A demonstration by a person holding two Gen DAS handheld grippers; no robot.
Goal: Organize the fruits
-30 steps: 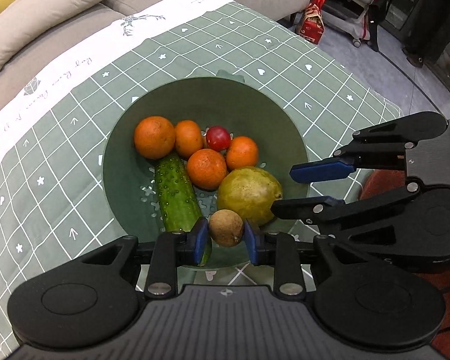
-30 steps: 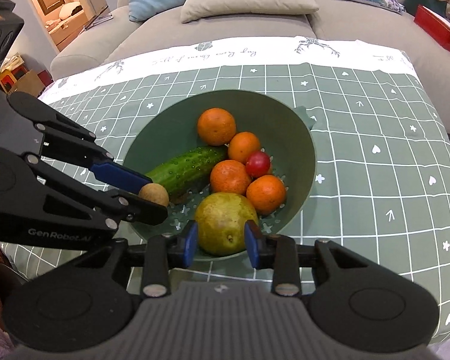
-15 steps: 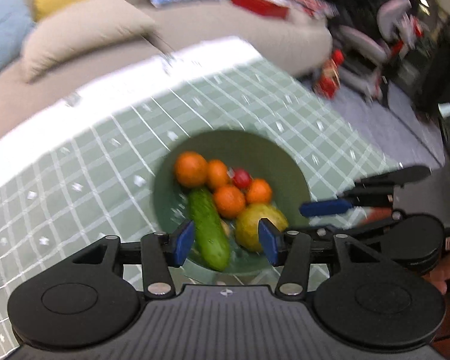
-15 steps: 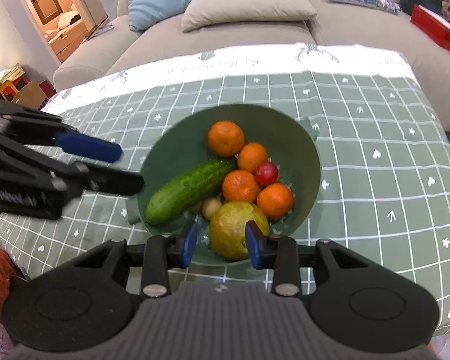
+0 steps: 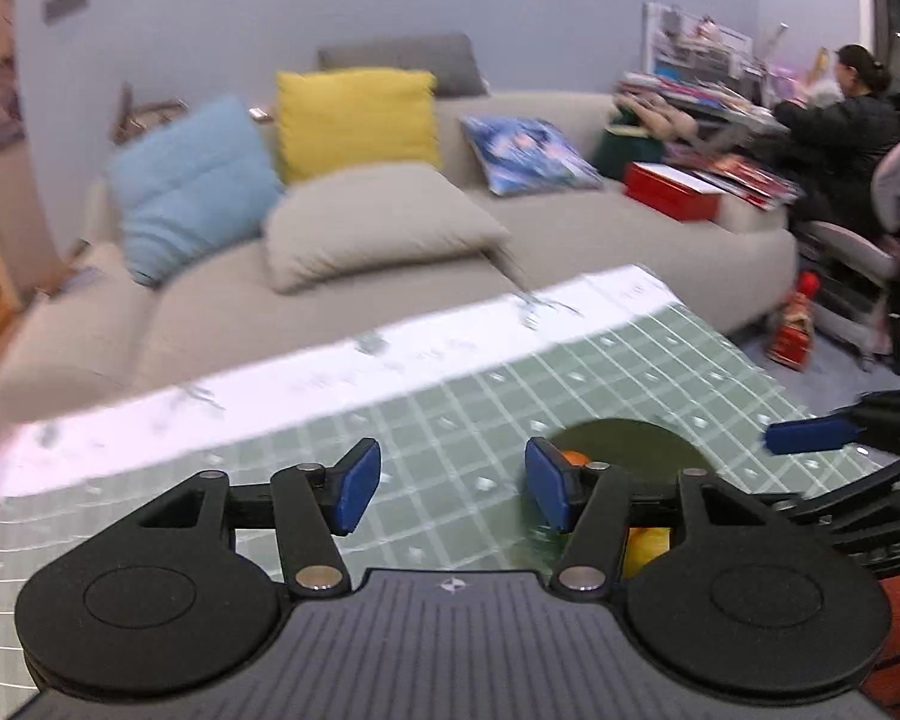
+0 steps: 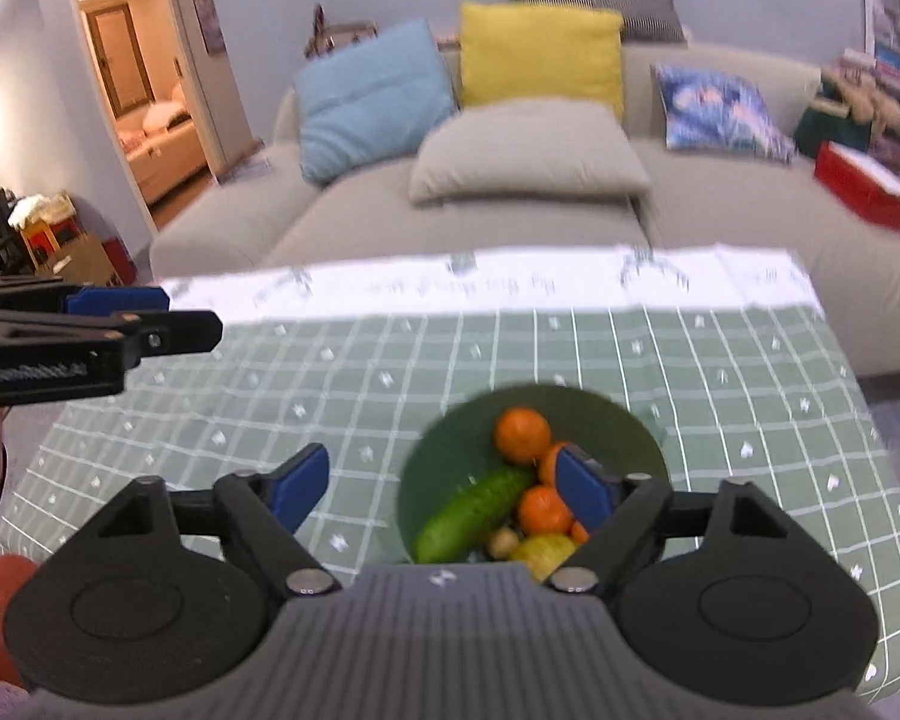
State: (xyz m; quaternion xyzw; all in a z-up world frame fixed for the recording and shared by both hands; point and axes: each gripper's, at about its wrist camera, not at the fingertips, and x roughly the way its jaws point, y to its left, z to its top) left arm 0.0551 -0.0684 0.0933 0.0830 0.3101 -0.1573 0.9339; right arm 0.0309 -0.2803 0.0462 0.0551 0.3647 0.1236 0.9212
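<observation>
A dark green bowl (image 6: 630,420) sits on the green checked tablecloth and holds oranges (image 6: 522,435), a cucumber (image 6: 477,516), a small brown fruit (image 6: 504,542) and a yellow-green pear (image 6: 543,552). My right gripper (image 6: 444,489) is open and empty, raised above the bowl's near side. My left gripper (image 5: 453,492) is open and empty, lifted over the cloth left of the bowl (image 5: 630,441), which is mostly hidden behind its right finger. Each gripper shows in the other's view: the left gripper (image 6: 120,315), the right gripper (image 5: 810,435).
The tablecloth (image 6: 330,372) has a white band at its far edge. A grey sofa (image 6: 510,204) with blue, yellow and beige cushions stands behind the table. A red box (image 5: 672,198) lies on the sofa's right end. A seated person (image 5: 840,114) is at the far right.
The left gripper let go of the small brown fruit, which lies in the bowl. Both grippers opened wider, lifted and pulled back, now looking toward the sofa.
</observation>
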